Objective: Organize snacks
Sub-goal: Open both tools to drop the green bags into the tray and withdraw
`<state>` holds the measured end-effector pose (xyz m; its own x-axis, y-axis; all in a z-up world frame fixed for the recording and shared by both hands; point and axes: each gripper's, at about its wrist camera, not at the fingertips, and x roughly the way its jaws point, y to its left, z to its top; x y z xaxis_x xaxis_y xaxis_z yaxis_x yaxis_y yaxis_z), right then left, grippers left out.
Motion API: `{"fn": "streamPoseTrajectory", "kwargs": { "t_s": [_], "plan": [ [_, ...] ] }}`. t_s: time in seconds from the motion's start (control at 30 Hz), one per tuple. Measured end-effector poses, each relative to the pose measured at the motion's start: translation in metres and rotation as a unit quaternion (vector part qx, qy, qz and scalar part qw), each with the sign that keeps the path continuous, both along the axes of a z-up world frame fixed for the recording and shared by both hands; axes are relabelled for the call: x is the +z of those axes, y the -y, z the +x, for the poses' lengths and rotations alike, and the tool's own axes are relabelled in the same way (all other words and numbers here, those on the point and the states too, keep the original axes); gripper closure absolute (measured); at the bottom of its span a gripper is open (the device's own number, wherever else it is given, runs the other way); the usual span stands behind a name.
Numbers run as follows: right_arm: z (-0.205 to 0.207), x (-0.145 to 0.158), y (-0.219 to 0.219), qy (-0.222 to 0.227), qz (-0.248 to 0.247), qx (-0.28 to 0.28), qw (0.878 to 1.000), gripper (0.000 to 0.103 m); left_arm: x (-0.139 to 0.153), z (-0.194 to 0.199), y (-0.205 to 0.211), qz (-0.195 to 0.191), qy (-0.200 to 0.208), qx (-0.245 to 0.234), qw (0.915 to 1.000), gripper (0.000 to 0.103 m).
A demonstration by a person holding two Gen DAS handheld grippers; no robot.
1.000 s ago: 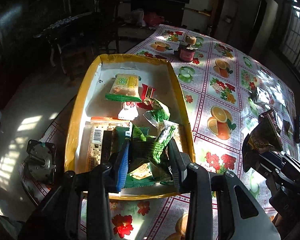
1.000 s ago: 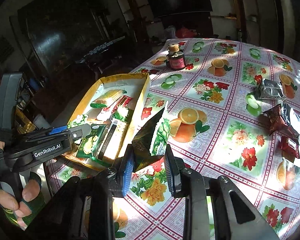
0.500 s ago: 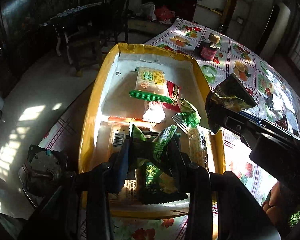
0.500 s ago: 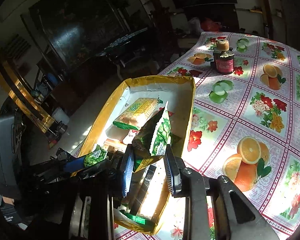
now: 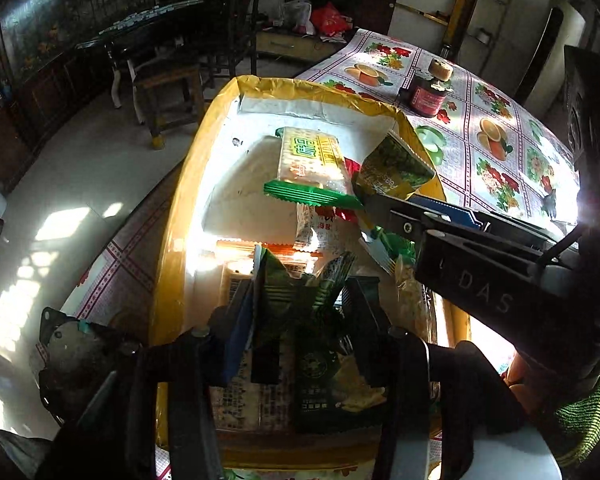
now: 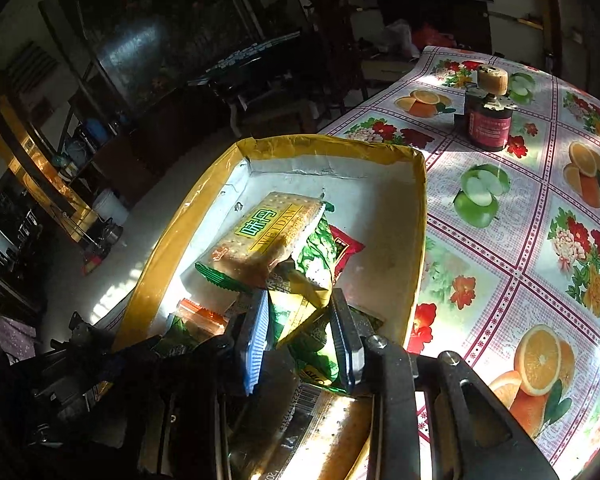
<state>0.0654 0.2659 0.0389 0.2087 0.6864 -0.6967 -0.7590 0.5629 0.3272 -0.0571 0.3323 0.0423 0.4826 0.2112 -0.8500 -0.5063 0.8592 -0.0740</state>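
Standing at the left edge of the table (image 6: 500,248), the yellow-rimmed box (image 5: 180,216) held most of the snacks, among them a cracker pack (image 6: 268,232) lying flat near the middle of its white floor and a red packet (image 6: 346,250) just beside it. The left gripper (image 5: 300,308) hung over the near end of the box with a dark green packet (image 5: 308,312) between its fingers; its jaws were opening, and whether the pads still pressed on the packet could not be told. To the right of it, the right gripper (image 6: 300,340) reached in over the same box, jaws set narrow and just starting to part, gripping a green-and-yellow pea packet (image 6: 300,292) upright above the other snacks. The packet was off the floor of the box, close over the cracker pack. Farther right, a dark jar (image 6: 488,120) with a wooden stopper stood on the fruit-patterned tablecloth, well apart from the box.
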Motion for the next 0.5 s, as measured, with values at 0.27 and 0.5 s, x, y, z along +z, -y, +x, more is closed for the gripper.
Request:
{"fn": "streamPoseTrajectory", "kwargs": {
  "t_s": [0.27,0.5],
  "plan": [
    [-0.007,0.014,0.022,0.027,0.009,-0.018,0.999,0.049,0.005,-0.002,0.004,0.001,0.006,-0.001,1.0000,0.041],
    [-0.006,0.017,0.055,0.024,0.019,-0.044,0.999,0.048,0.014,-0.004,0.019,0.017,0.012,-0.011,0.9997,0.029]
  ]
}}
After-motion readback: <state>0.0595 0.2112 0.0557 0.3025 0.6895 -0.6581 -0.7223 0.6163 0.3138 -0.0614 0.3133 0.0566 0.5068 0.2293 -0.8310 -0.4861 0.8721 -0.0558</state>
